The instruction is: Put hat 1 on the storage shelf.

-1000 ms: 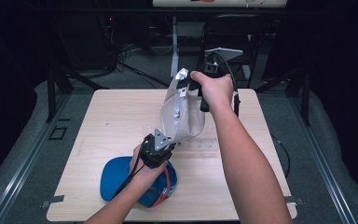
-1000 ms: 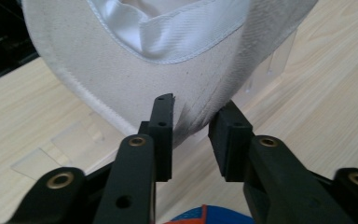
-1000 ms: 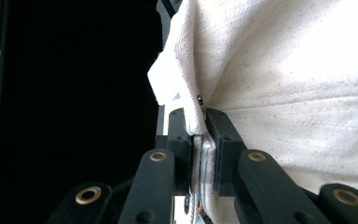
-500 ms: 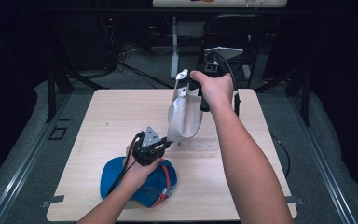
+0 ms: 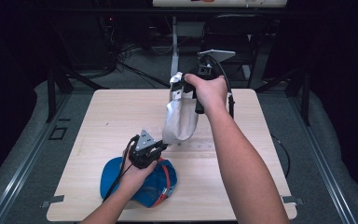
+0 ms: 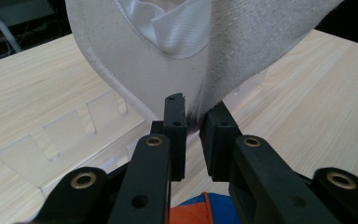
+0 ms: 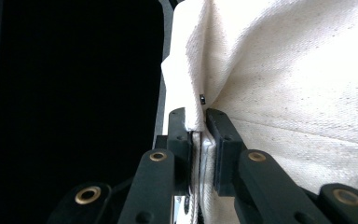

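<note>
A cream cloth cap (image 5: pixel 179 122) hangs above the table, held at two ends. My right gripper (image 5: pixel 181 89), raised at the far middle, is shut on its upper edge (image 7: pixel 196 123). My left gripper (image 5: pixel 162 148) sits low near the front. Its jaws have just been closing, and the cap's lower edge (image 6: pixel 135 79) is pinched between them (image 6: pixel 193 116). A blue cap with orange trim (image 5: pixel 116 179) lies on the table under my left hand, and a sliver of this blue cap (image 6: pixel 200 210) shows below the jaws.
A clear acrylic rack with slots (image 6: pixel 65 135) lies flat on the wooden table (image 5: pixel 112 112), just beyond the left gripper. Dark floor, cables and a chair frame surround the table.
The left gripper has shifted slightly left and toward the near edge, and its jaws have closed on the cream cap's lower edge. The cap now hangs narrower. The right hand has held still.
</note>
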Action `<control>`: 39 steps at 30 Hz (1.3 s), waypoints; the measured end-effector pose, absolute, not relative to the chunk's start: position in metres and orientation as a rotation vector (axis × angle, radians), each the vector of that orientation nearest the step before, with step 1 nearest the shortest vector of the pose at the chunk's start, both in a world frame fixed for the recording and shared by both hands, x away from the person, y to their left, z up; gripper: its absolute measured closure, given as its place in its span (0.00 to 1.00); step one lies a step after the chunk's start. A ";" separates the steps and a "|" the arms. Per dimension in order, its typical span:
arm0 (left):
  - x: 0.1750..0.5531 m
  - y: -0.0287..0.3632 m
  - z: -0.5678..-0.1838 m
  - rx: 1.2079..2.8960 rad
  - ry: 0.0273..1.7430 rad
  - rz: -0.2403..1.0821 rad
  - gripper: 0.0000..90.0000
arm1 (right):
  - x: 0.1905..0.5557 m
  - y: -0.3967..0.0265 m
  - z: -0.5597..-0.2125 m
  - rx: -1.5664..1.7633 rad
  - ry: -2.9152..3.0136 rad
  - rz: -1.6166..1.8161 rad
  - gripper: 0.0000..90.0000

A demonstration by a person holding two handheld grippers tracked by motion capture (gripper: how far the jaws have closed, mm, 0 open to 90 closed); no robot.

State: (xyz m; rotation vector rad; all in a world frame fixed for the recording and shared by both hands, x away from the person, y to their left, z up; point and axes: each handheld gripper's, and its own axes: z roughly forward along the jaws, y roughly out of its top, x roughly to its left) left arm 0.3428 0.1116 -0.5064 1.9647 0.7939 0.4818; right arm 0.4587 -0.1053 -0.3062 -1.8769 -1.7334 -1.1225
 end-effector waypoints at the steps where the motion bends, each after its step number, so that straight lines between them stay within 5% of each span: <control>1: 0.343 0.112 -0.506 1.965 0.794 0.482 0.91 | 0.459 -0.105 -0.306 -1.877 -1.733 -1.123 0.90; 20: 0.338 0.129 -0.527 1.833 0.980 0.397 0.93 | 0.457 -0.080 -0.325 -1.797 -1.832 -1.030 0.90; 39: 0.339 0.122 -0.535 1.943 1.002 0.427 0.90 | 0.460 -0.092 -0.348 -1.857 -1.834 -0.979 0.89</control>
